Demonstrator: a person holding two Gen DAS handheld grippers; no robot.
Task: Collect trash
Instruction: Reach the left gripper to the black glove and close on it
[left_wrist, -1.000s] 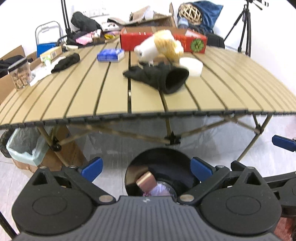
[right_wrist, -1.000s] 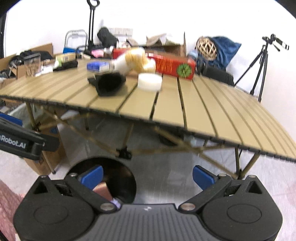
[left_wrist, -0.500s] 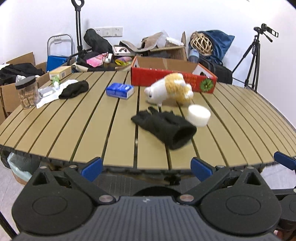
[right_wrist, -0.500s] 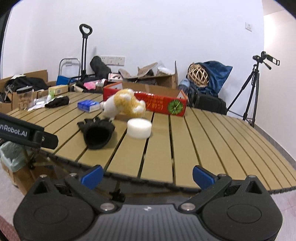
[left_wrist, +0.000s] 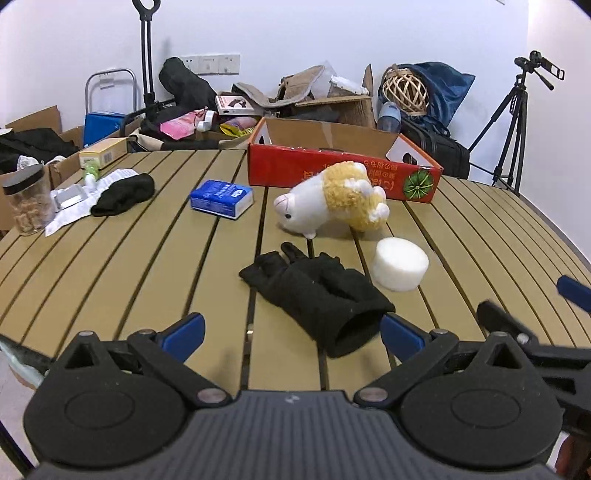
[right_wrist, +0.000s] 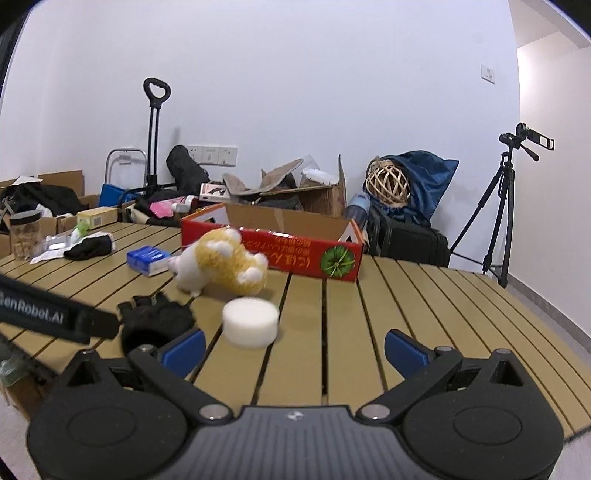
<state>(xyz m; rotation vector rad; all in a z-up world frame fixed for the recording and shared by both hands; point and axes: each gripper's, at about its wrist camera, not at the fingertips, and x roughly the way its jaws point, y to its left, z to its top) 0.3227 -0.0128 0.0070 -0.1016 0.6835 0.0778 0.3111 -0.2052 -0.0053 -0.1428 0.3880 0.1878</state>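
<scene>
A white foam disc lies on the slatted table, just right of a black glove and in front of a plush toy. Behind the toy stands a red box. A blue pack is to the left of the toy, and farther left there are a second black glove on white paper and a jar. The left gripper hangs over the near table edge with its jaws wide and nothing between them; the cuff of the near glove is just before it. The right gripper is also wide and empty, with the foam disc just ahead of its left finger.
</scene>
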